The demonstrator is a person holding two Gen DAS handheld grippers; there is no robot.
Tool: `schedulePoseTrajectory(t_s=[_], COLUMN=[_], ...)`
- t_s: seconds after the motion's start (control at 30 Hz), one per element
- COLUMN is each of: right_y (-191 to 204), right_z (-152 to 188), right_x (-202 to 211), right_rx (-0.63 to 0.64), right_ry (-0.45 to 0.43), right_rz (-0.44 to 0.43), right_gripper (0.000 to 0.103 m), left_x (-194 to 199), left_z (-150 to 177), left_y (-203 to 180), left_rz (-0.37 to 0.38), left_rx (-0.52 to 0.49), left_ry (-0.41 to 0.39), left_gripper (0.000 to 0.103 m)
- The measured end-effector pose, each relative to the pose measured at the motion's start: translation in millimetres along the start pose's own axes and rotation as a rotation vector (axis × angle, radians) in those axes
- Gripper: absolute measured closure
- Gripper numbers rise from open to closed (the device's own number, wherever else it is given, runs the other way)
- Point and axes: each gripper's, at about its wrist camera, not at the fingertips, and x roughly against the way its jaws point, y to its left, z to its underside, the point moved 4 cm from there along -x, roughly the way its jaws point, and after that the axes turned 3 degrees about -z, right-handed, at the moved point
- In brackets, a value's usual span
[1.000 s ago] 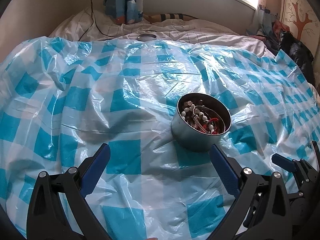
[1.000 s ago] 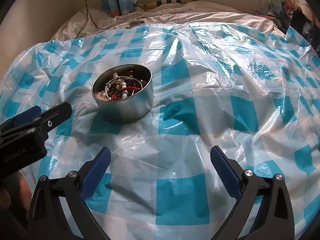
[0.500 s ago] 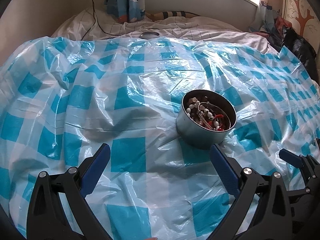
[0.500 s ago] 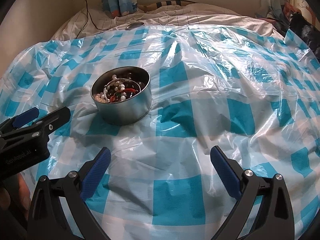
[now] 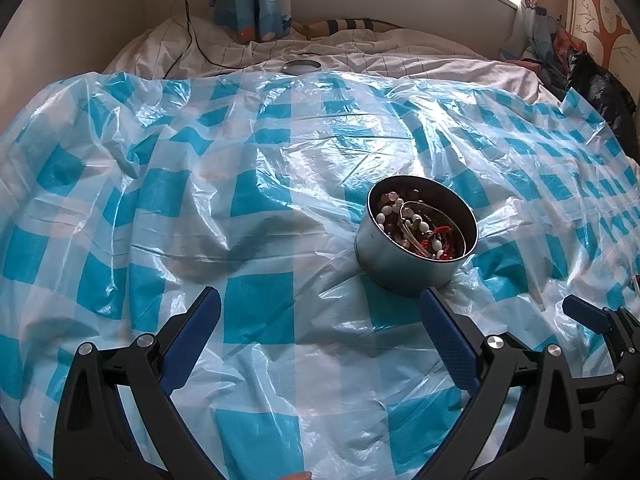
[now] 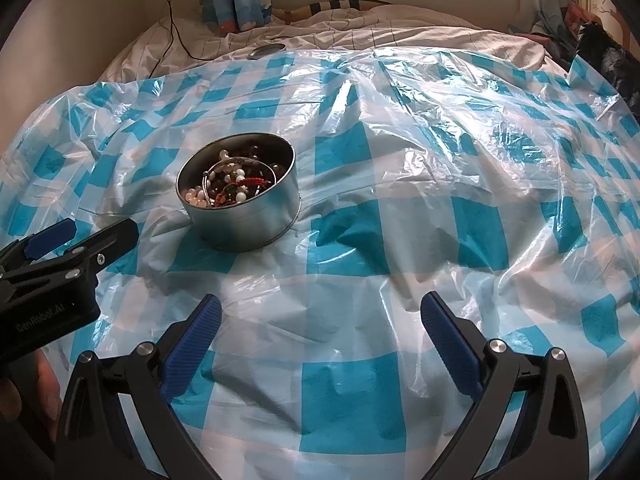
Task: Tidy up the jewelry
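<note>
Jewelry [image 5: 416,228] fills one tin [image 5: 404,268]; two grippers gape.

In my round silver metal tin [image 6: 244,216], the tangled beaded jewelry [image 6: 232,190] hides its lower layers. My right hand-held gripper [image 5: 600,320] is cut by the picture's right edge. The bed's small round lid [image 5: 301,66] is half hidden behind the blue-checked plastic sheet [image 5: 280,184].

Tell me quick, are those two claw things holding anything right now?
Left gripper: open, holding nothing.
Right gripper: open, holding nothing.
</note>
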Motion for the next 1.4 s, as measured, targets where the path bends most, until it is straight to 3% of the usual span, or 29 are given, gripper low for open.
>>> schedulePoseTrajectory(t_s=[1.4], right_y=[2.1], right_z=[2.8], right_x=[-5.3], right_rx=[-0.003], right_ry=[0.018], right_rz=[-0.003], right_gripper=[0.008], left_x=[-3.7], left_z=[0.6], left_y=[-0.8], left_rz=[-0.017], left_rx=[-0.014], left_ry=[0.018], left_gripper=[0.008])
